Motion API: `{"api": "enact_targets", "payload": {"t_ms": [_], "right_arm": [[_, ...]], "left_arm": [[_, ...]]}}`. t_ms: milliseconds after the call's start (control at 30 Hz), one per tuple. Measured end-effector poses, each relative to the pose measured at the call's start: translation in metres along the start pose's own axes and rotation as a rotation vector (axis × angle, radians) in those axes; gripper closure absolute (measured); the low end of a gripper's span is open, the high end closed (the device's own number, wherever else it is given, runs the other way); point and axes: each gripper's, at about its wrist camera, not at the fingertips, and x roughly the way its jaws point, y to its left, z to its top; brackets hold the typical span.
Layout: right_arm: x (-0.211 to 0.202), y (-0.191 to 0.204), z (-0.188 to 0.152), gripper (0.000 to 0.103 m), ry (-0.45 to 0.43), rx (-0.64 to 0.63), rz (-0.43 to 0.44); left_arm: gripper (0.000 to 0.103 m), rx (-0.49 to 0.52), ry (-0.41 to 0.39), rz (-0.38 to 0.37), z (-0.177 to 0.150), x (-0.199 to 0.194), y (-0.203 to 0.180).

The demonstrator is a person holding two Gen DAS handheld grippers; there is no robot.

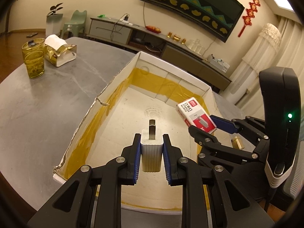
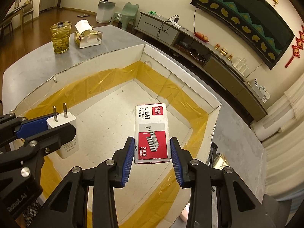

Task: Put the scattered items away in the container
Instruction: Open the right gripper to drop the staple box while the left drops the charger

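Half-hidden brass obj (image 1: 237, 142) behind R tool (image 1: 201, 122)

Grey table (image 1: 47, 102), matte top. Carrying: white cardboard box (image 1: 106, 93) at centre; green glass (image 1: 34, 58), tissue pack (image 1: 58, 51) toward ten o'clock.

The worktop (image 1: 47, 102) was seen as a matt grey surface, stone-like and faintly veined. The container (image 2: 106, 117) was made of white cardboard with a torn, ragged rim, and its inner seams were lined with glossy yellow tape. The charger (image 1: 152, 152) was of smooth white plastic, ribbed on its side, with bare metal prongs. The staple box (image 2: 151, 131) was of printed card, slightly glossy. Matt black plastic with ribbed blue pads and bright metal pins was shown on both sets of jaws.
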Motion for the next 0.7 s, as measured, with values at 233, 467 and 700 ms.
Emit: {"api": "enact_targets", "payload": {"t_ms": [233, 467, 700], "right_arm": [[0.007, -0.002, 0.001, 0.063, 0.008, -0.002, -0.013], [0.01, -0.005, 0.002, 0.063, 0.006, 0.005, -0.003], [0.011, -0.008, -0.002, 0.058, 0.003, 0.031, 0.013]], "left_arm": [[0.08, 0.075, -0.001, 0.036, 0.0, 0.004, -0.013], [0.08, 0.084, -0.004, 0.074, 0.001, 0.009, -0.013], [0.059, 0.039, -0.012, 0.071, 0.001, 0.009, -0.003]]}}
